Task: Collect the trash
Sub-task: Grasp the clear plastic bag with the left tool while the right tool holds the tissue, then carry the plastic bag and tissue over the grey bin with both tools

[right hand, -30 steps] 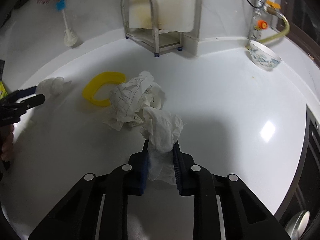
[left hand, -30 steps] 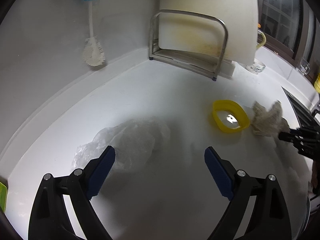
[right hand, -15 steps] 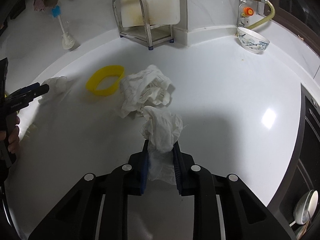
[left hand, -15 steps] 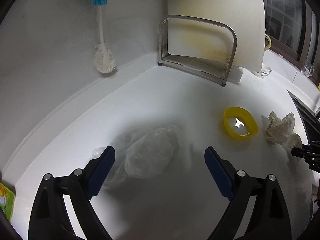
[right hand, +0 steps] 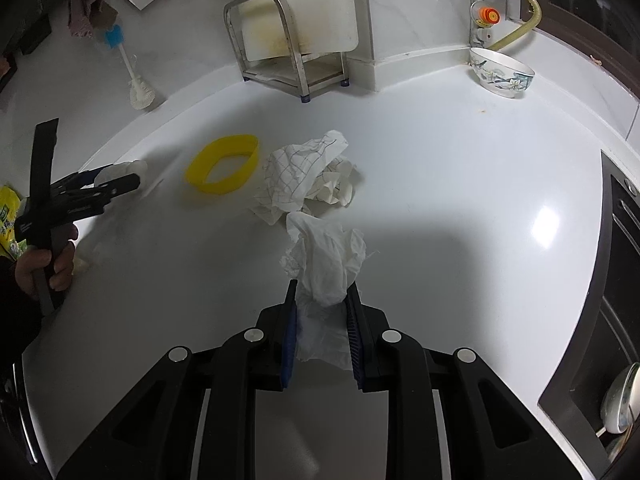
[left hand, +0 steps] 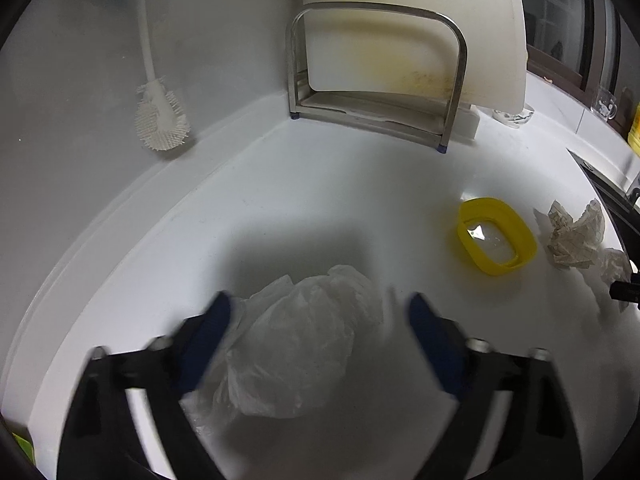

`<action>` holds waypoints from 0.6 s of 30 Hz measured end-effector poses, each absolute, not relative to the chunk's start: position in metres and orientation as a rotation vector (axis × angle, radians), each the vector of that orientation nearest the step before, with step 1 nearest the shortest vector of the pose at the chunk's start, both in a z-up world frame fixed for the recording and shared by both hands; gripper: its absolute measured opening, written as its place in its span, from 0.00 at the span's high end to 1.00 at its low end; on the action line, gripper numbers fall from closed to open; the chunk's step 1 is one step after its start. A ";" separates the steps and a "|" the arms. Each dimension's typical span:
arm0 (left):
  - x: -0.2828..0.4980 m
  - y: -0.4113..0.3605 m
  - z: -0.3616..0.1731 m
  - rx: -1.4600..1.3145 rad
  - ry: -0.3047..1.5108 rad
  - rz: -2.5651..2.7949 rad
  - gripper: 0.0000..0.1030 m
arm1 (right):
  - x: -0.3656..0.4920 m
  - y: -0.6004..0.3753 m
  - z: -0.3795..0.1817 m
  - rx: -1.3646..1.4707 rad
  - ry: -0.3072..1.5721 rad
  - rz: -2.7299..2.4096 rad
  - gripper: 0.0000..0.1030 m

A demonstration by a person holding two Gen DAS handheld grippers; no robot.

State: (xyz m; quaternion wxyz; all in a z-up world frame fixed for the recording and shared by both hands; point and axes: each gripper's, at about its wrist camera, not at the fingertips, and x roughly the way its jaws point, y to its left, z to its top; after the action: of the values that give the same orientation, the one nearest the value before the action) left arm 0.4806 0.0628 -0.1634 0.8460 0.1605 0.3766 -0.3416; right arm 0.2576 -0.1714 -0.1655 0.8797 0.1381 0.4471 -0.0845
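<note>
Left black two-finger gripper w/ blue pads (left hand: 316, 312) spread wide, blurred, straddling crumpled clear plastic bag (left hand: 296, 344) on white countertop (left hand: 280, 208). Bag sits between the fingers, nearer the left pad (left hand: 204, 340) & overlapping it in view; contact there can't be told, right pad well clear of it. Nothing gripped.

Right black two-finger gripper w/ blue ribbed pads (right hand: 322, 300) clamped on crumpled white tissue (right hand: 326, 264); tissue bulges up & forward past the fingertips, tail hanging down between the pads.

Just ahead of held tissue: wad of crumpled grid-lined paper (right hand: 308, 176) lying on counter, close to tissue's top edge, touching or not unclear. Yellow oval plastic ring (right hand: 222, 170) just left of that wad, apart from it.

Rest, right wrist view: metal rack holding stained white cutting board (right hand: 288, 40) at back wall, white bottle brush w/ blue handle end (right hand: 136, 84) leaning on wall, floral ceramic bowl (right hand: 502, 74) back right near hose fitting. Left gripper seen at far left, fingers around the small pale bag.
</note>
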 end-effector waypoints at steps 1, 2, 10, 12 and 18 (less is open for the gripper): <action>0.481 0.062 -0.165 0.342 0.805 -0.719 0.40 | 0.257 -0.171 -0.166 0.288 0.934 -0.175 0.79; 0.481 0.061 -0.166 0.342 0.815 -0.723 0.43 | 0.257 -0.171 -0.166 0.289 0.936 -0.174 0.79; 0.461 0.058 -0.165 0.310 0.851 -0.732 0.64 | 0.250 -0.164 -0.162 0.293 0.939 -0.173 0.79; 0.456 0.059 -0.162 0.303 0.872 -0.700 0.64 | 0.246 -0.160 -0.160 0.292 0.937 -0.173 0.79; 0.420 0.064 -0.146 0.292 0.886 -0.677 0.65 | 0.230 -0.152 -0.152 0.311 0.923 -0.164 0.79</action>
State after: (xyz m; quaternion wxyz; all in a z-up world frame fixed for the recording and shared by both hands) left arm 0.4203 0.0644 -0.1457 0.8386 0.1380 0.4189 -0.3199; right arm 0.2296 -0.1520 -0.1516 0.8805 0.1493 0.4429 -0.0789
